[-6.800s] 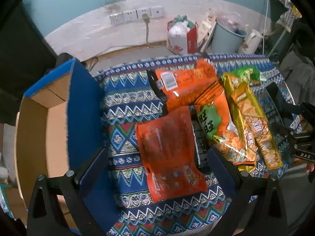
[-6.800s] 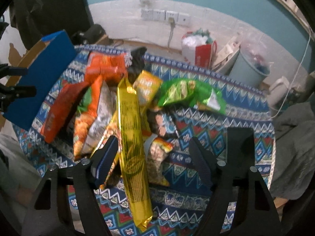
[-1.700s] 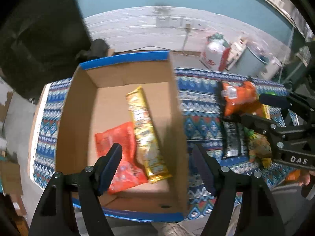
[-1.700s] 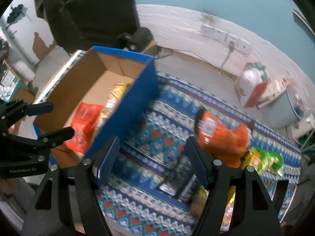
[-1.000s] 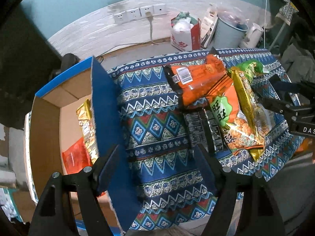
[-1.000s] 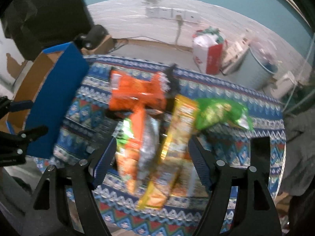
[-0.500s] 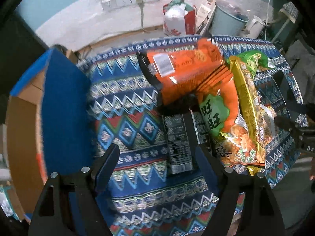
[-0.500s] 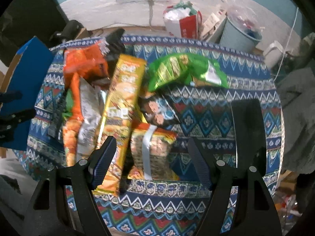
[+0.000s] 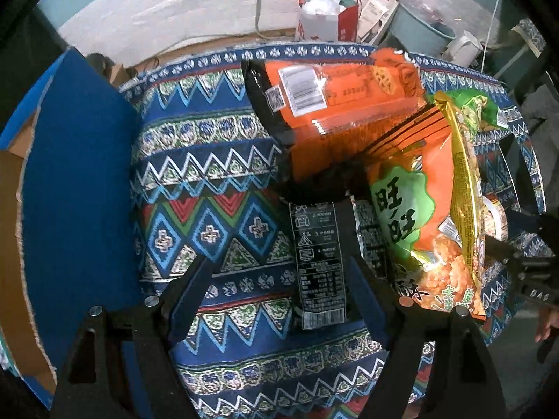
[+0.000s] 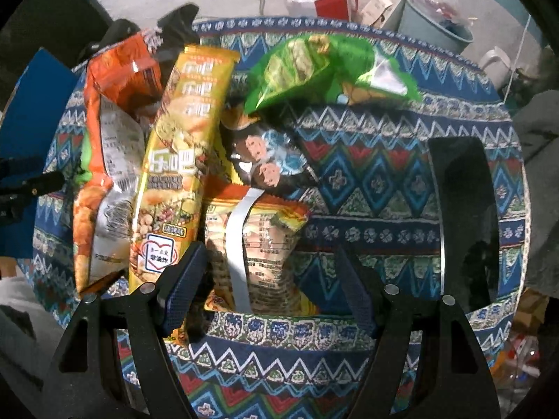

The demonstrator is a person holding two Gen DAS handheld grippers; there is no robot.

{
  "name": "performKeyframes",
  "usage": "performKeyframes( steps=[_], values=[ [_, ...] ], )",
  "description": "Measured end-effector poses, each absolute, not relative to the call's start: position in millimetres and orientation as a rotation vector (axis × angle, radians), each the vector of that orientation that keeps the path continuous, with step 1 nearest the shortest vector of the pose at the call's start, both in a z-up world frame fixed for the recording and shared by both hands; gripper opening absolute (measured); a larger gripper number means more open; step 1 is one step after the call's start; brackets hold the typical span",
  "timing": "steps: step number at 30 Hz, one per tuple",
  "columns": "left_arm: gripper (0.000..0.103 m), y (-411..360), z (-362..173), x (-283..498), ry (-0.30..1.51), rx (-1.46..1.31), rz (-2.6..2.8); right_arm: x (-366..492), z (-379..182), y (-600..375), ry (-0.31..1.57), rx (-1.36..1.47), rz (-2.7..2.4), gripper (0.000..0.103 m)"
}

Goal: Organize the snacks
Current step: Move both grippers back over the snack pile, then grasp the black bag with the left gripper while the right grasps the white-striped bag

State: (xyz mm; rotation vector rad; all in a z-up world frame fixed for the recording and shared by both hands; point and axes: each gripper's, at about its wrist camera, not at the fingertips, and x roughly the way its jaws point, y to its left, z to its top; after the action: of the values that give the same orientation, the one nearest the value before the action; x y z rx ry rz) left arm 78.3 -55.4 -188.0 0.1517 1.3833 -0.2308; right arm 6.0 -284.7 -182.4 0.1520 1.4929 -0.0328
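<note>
1. Blue, red and white zigzag cloth (image 9: 209, 181) covers the counter where the snacks lie in a loose heap.
2. The left claw (image 9: 279, 279) hangs low over the cloth with its jaws wide apart. A black packet (image 9: 319, 262) with white print lies flat between them. The right finger (image 9: 363, 286) is just beside the long edge of the packet, but I cannot tell if it touches.
3. Behind the black packet lies a big orange bag (image 9: 349, 104), label side up. To its right there is an orange and green bag (image 9: 408, 223) with large Chinese characters, partly under a long gold packet (image 9: 464, 188).
4. On the left side of the left wrist view stands the blue cardboard box (image 9: 77, 174). Its wall is just beside the cloth, and brown cardboard shows at its rim.
5. The right claw (image 10: 269, 276) is also wide open, low over the near edge of the heap. A yellow packet (image 10: 258, 244) with a silver strip lies between its fingers and reaches toward the edge of the counter.
6. Left of this one, the long gold packet (image 10: 174, 174) lies lengthwise, and its near end is just beside the left finger (image 10: 181, 279). A dark packet with cartoon faces (image 10: 269, 160) and a green bag (image 10: 328, 70) lie farther back.
7. A black flat object (image 10: 464, 216) lies on the cloth at the right, well apart from the snacks.
8. The left claw (image 10: 31, 181) shows at the left edge of the right wrist view.
</note>
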Motion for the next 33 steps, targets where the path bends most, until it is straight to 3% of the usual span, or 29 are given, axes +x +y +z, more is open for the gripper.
performKeyframes(
  steps=[6,7,8,11,23,29,33],
  values=[
    [0.081,-65,-201,85,1.404,0.167,-0.236,5,-200,-276,1.533,0.101,-0.015,0.073],
    [0.081,-67,-202,85,1.407,0.169,-0.239,5,-202,-277,1.536,0.098,-0.018,0.067],
    [0.081,-69,-204,85,1.412,0.172,-0.242,5,-203,-278,1.538,0.101,-0.013,0.051],
    [0.084,-80,-208,86,1.415,0.186,-0.252,2,-200,-283,1.535,0.100,-0.020,0.041],
    [0.088,-130,-225,83,1.420,0.268,-0.283,5,-159,-310,1.433,0.170,-0.059,0.041],
    [0.097,-132,-242,88,1.448,0.273,-0.279,10,-156,-295,1.418,0.152,-0.032,0.041],
    [0.093,-120,-243,87,1.450,0.225,-0.291,15,-157,-296,1.406,0.148,-0.032,0.041]
  ],
)
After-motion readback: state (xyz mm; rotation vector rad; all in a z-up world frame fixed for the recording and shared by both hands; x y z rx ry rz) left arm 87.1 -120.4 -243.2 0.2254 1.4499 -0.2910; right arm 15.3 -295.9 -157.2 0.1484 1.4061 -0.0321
